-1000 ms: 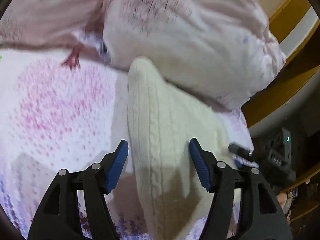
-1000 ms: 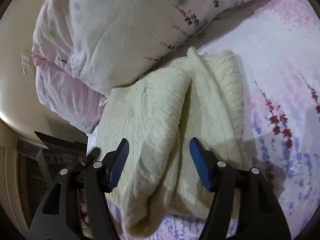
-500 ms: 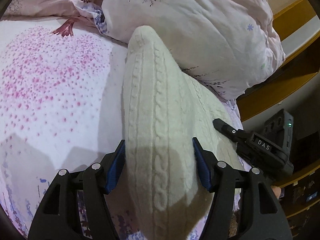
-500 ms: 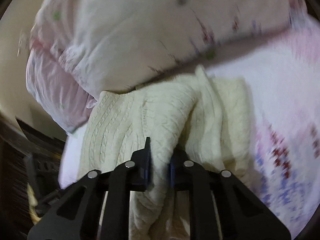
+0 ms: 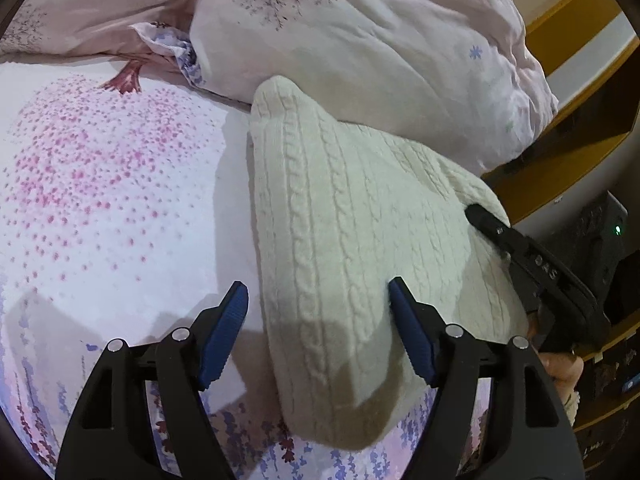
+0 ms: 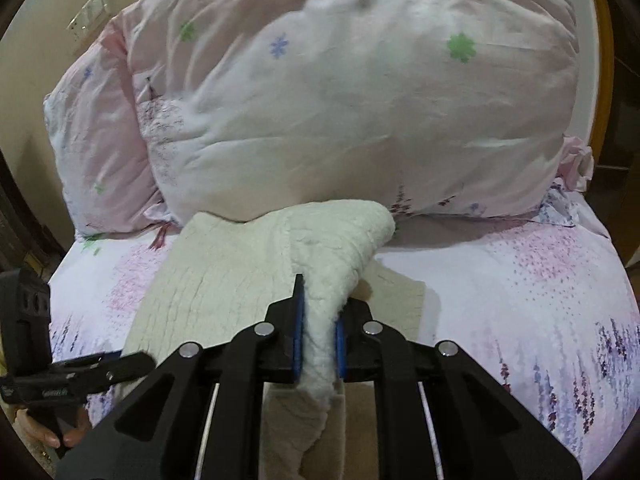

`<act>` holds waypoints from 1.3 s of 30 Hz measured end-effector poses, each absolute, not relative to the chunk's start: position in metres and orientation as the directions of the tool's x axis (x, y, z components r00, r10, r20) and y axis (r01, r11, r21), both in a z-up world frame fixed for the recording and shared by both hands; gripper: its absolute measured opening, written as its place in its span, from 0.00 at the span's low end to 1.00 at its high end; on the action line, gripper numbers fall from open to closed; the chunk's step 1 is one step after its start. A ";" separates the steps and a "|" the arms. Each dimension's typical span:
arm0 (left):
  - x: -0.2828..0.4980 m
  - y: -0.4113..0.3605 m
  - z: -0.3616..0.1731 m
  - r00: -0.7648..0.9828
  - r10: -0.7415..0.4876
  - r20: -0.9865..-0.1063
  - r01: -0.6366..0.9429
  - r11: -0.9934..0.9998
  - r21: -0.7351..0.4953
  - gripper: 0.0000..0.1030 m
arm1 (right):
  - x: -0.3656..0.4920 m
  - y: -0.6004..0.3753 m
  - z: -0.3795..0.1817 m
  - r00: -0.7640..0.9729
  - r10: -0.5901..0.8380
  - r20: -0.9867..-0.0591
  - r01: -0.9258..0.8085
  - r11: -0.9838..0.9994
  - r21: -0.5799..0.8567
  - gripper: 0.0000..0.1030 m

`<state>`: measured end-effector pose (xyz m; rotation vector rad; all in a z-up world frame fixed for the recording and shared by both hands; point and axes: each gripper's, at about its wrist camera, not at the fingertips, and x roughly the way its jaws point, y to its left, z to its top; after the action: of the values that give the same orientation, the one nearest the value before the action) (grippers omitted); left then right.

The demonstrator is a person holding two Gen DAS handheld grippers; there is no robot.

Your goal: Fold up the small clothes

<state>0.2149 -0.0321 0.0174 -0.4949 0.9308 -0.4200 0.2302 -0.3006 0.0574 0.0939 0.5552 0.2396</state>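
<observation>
A cream cable-knit sweater (image 5: 340, 216) lies on the floral bed sheet (image 5: 100, 208) in front of the pillows. My left gripper (image 5: 318, 320) is open, its blue pads on either side of the sweater's near folded edge, not clamping it. My right gripper (image 6: 318, 336) is shut on a raised fold of the sweater (image 6: 332, 248) and holds it up above the flat part (image 6: 216, 280). The right gripper also shows in the left wrist view (image 5: 532, 264), at the sweater's right edge. The left gripper shows at the left edge of the right wrist view (image 6: 60, 376).
Large pink and white floral pillows (image 6: 340, 92) lie right behind the sweater. A wooden bed frame (image 5: 568, 92) and a dark shelf are to the right in the left wrist view. A wall switch plate (image 6: 90, 12) is at the upper left.
My right gripper closed on a fold of the sweater and lifted it, swinging to face the pillows. My left gripper slid in around the sweater's near edge and stayed open.
</observation>
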 end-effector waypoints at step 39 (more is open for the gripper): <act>0.184 -0.042 0.000 0.508 -0.578 -0.638 0.146 0.788 -0.597 0.36 | 0.188 -0.376 -0.037 0.672 0.418 -0.611 -0.112 0.874 0.474 0.16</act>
<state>0.1845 -0.0416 0.0005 -0.5129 0.9444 -0.4600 0.1881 -0.3756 -0.0371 0.4211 0.7814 0.3084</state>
